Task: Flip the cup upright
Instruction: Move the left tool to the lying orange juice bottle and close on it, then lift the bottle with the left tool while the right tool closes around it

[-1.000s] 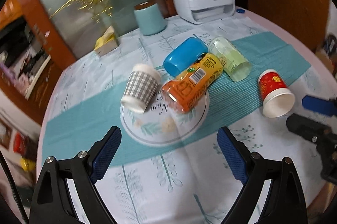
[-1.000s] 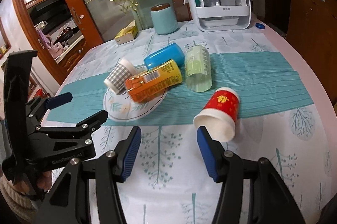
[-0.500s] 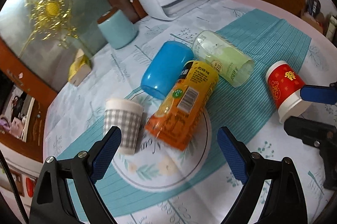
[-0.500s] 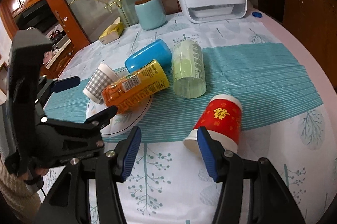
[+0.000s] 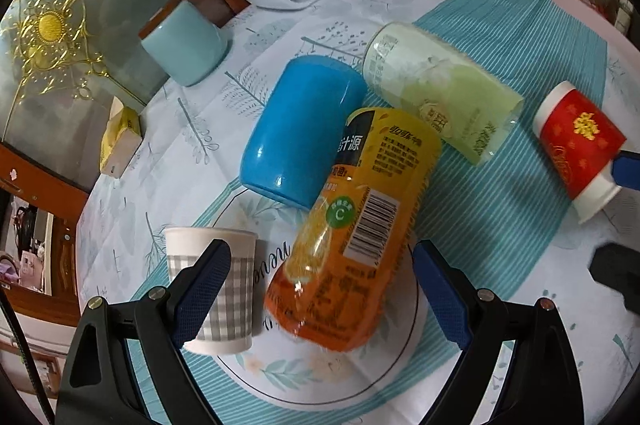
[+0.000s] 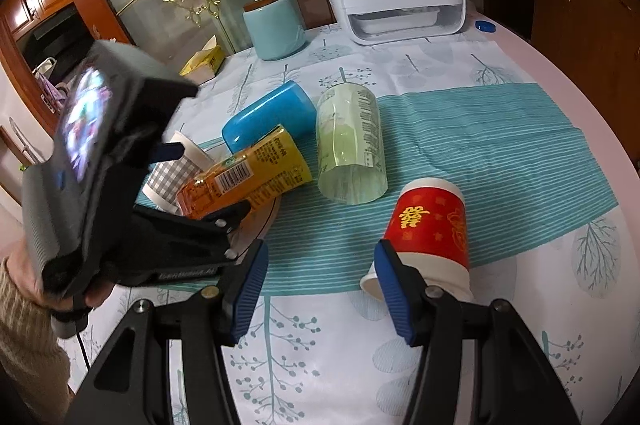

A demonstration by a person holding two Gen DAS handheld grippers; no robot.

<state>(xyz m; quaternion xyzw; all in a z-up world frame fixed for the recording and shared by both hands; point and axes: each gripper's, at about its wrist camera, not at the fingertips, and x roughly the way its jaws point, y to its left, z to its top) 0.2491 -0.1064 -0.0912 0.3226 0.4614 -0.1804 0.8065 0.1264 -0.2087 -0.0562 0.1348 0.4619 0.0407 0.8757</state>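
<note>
**Both grippers closed in on toppled cups**

The left gripper, jaws spread wide and empty, is seen brought much nearer within the last second, so that the orange cup lying on the round mat sits between its fingers. At nine o'clock lies the checked paper cup. The right gripper, likewise wide, has been advanced to the red paper cup, on its side at two o'clock. A grasp appears imminent; nothing is upright yet.

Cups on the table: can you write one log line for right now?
left gripper: open, orange cup between fingers | right gripper: open, beside red cup | all five cups lying down, none gripped
</note>
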